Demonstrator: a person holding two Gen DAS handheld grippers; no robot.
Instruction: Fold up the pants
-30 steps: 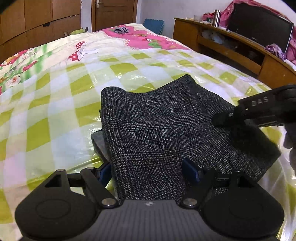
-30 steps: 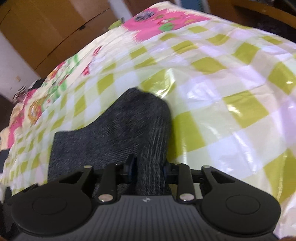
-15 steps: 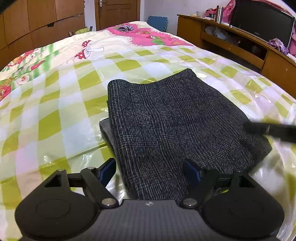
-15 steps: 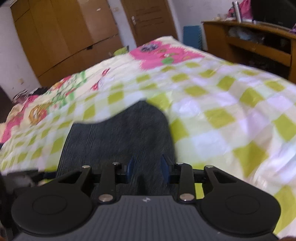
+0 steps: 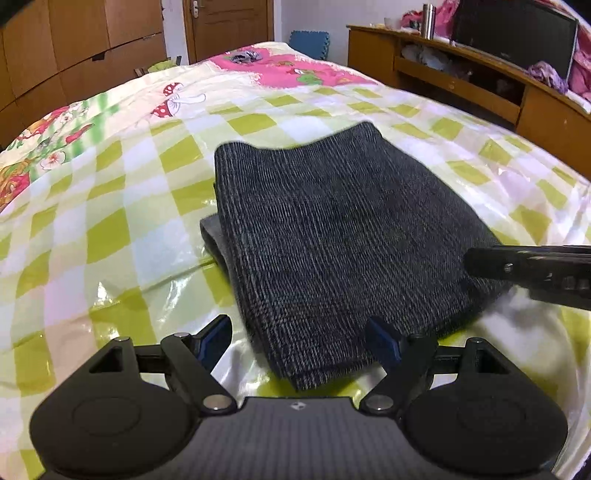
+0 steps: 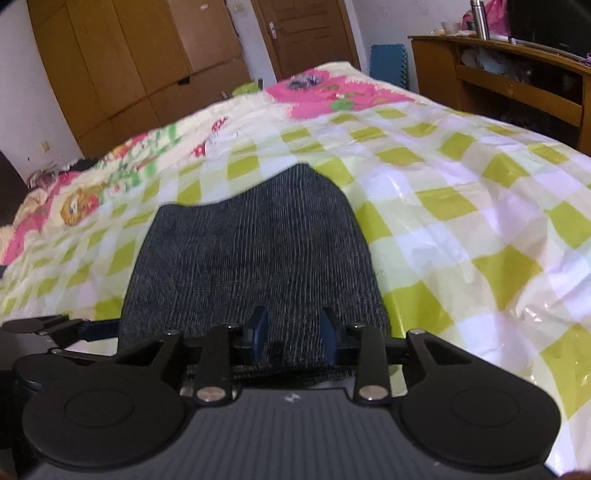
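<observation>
Dark grey woven pants [image 5: 332, 236] lie folded into a flat rectangle on the green-and-white checked bed cover [image 5: 110, 229]. My left gripper [image 5: 299, 338] is open and empty, its blue-padded fingers just above the near edge of the pants. My right gripper [image 6: 293, 332] is open and empty, fingers apart over the near end of the pants [image 6: 251, 258]. The right gripper's fingers [image 5: 517, 264] reach in from the right in the left wrist view. The left gripper's fingers [image 6: 55, 326] show at the left edge of the right wrist view.
The bed cover [image 6: 461, 221] is shiny and wrinkled. A wooden shelf unit with a TV [image 5: 513, 33] stands along the right. Wooden wardrobes [image 6: 129, 55] and a door [image 6: 306, 33] are at the back. A blue foam mat [image 5: 308, 42] leans near the door.
The right gripper let go of the pants fold, opened, and drew back. The left gripper also pulled back. The pants now lie flat.
</observation>
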